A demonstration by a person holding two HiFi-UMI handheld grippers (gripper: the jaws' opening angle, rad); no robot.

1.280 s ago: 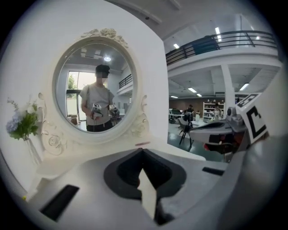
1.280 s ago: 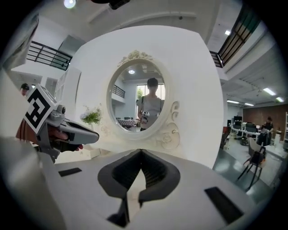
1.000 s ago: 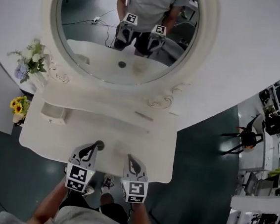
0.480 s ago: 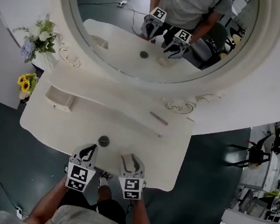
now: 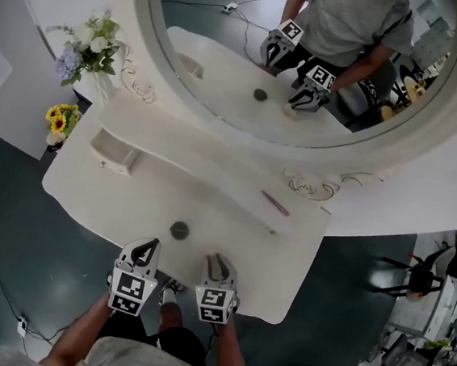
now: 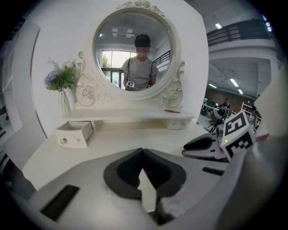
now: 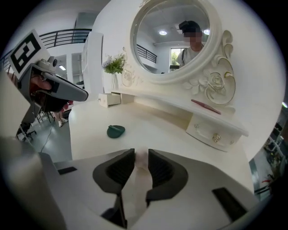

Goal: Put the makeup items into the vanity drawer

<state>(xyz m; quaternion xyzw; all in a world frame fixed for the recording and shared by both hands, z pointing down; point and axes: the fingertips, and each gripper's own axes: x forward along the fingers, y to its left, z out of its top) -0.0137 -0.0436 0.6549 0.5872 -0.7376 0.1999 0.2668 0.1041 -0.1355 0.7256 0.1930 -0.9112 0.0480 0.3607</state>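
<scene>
The right tongs (image 5: 218, 265), their jaws just closed inward, are seen narrowly parted on a pale pink makeup item (image 7: 141, 161). The left tongs (image 5: 142, 250) are shut and empty. Grip should be confirmed before lifting toward the small open white drawer (image 5: 111, 158), far beyond the left tongs.

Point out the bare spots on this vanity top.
Bare: the tabletop between the open drawer and green compact, and its right end in front of the pink pencil. Crowded: the front edge, with the compact and a pale item close together.
</scene>
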